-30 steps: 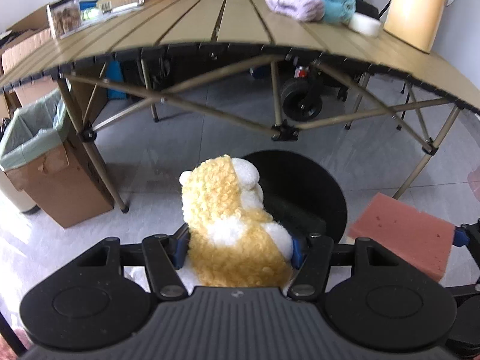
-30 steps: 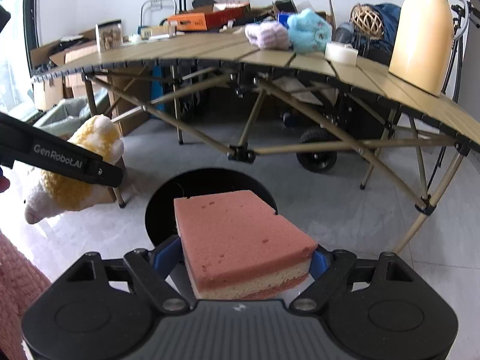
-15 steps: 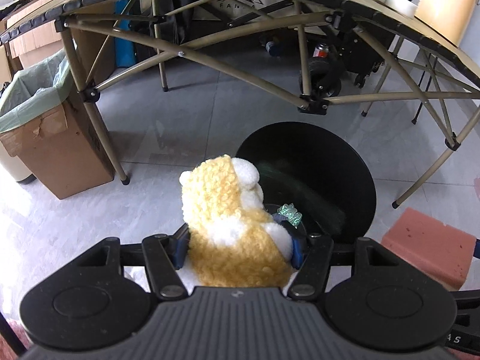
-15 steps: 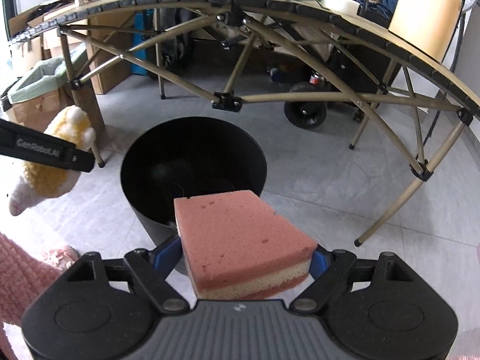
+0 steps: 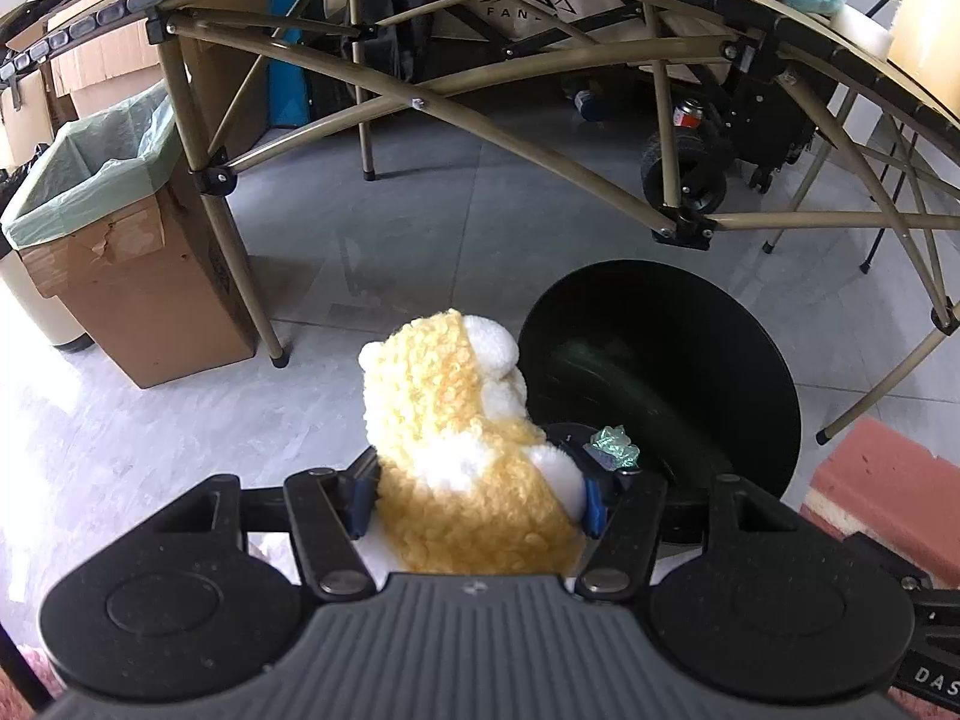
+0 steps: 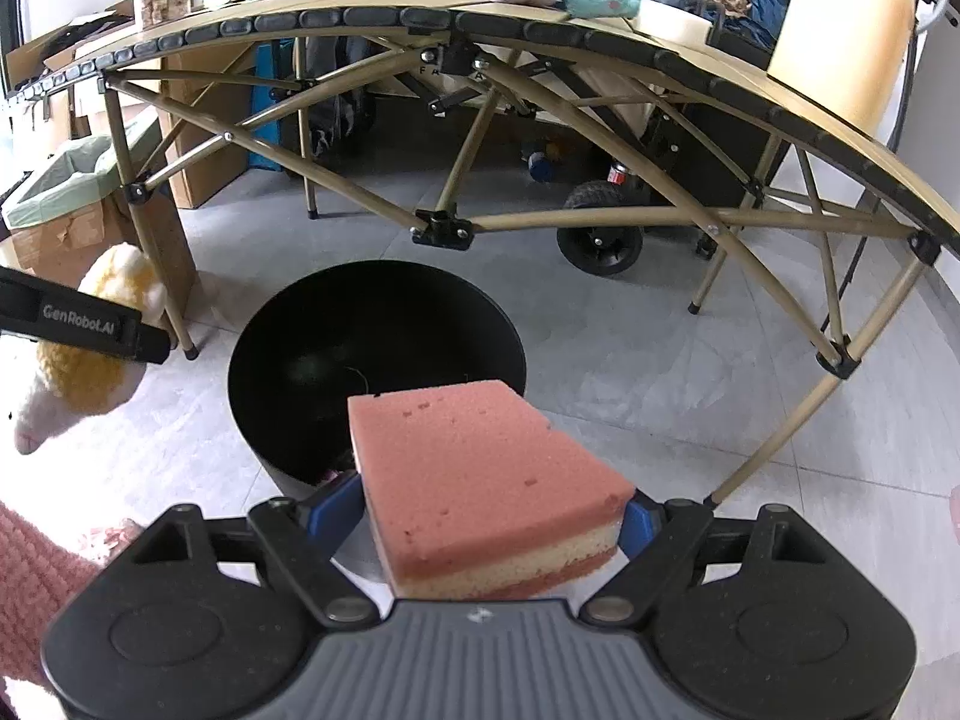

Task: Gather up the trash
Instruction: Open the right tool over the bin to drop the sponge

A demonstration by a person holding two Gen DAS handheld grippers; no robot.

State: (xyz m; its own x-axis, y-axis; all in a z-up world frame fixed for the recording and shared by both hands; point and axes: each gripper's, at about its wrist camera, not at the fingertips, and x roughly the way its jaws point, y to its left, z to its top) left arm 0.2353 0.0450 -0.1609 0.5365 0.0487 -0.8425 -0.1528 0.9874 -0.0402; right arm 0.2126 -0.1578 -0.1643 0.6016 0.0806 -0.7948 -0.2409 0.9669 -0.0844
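Below, a wide black bin (image 6: pixel 377 372) stands on the grey floor in front of the folding desk (image 6: pixel 540 30), its mouth open and near both loads. Next in size, the pink and cream sponge (image 6: pixel 480 480) sits clamped across its flanks in the right tongs (image 6: pixel 489 516), just above the bin's near rim; it looks light, springy and easily squashed, so a side grip suits it. Smaller, the yellow and white plush toy (image 5: pixel 462 438) is pinched at its middle by the left tongs (image 5: pixel 474 498), beside the rim: soft, floppy, unlikely to slip
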